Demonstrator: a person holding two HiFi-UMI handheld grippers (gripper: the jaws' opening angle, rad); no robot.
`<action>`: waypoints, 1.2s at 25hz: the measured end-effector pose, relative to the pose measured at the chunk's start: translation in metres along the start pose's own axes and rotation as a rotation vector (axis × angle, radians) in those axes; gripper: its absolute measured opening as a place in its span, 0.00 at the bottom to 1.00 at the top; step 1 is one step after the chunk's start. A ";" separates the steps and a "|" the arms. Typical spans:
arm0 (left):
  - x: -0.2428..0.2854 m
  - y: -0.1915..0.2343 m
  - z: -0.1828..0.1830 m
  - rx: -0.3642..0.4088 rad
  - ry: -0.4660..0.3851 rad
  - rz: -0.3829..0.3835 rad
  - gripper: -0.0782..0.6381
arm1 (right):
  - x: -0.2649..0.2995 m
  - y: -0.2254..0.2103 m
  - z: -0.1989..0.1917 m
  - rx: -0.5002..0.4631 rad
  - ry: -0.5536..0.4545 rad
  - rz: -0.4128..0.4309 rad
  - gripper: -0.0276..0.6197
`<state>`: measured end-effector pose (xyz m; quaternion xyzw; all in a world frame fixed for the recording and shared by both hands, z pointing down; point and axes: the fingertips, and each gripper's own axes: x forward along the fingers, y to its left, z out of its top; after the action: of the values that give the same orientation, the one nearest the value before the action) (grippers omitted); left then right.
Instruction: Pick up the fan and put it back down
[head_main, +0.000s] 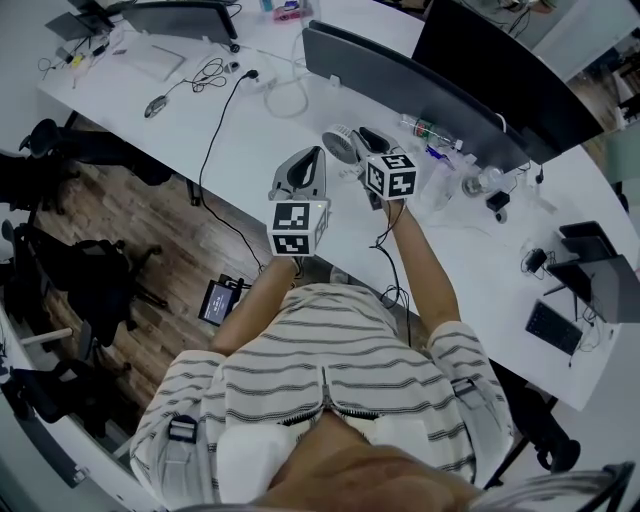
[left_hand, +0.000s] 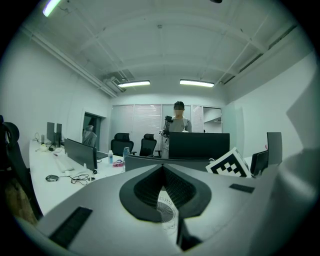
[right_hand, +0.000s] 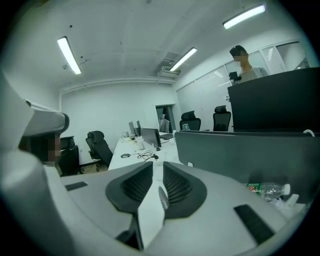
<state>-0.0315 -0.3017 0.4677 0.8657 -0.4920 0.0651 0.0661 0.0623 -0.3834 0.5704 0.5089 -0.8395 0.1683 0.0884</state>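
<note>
The fan (head_main: 342, 143) is small, white and round with a grille. It hangs above the white desk (head_main: 250, 140), just in front of the grey partition. My right gripper (head_main: 362, 152) is shut on it. In the right gripper view the fan's white edge (right_hand: 150, 212) sits pinched between the dark pads (right_hand: 175, 187), and the gripper (right_hand: 157, 167) points along the desk. My left gripper (head_main: 305, 165) hovers close to the fan's left with its jaws together and nothing between them. Past its tips in the left gripper view (left_hand: 162, 169) the fan's grille (left_hand: 166, 210) shows below.
A grey partition (head_main: 400, 80) and a black monitor (head_main: 500, 60) stand behind the fan. A water bottle (head_main: 430, 130) lies to its right, with cables (head_main: 210, 75) and a mouse (head_main: 155, 105) to its left. Office chairs (head_main: 90, 270) stand on the floor. A person (left_hand: 178, 125) stands behind the monitor.
</note>
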 end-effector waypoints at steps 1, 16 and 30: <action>0.000 0.000 0.000 -0.001 0.000 -0.001 0.12 | -0.005 0.003 0.005 0.005 -0.013 -0.010 0.13; -0.003 -0.007 0.002 -0.007 -0.012 -0.019 0.12 | -0.064 0.049 0.053 -0.021 -0.133 -0.106 0.06; -0.006 -0.011 0.007 -0.015 -0.028 -0.026 0.12 | -0.099 0.077 0.066 -0.044 -0.182 -0.145 0.06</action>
<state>-0.0248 -0.2922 0.4596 0.8723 -0.4821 0.0485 0.0663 0.0422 -0.2940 0.4629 0.5794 -0.8086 0.0959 0.0350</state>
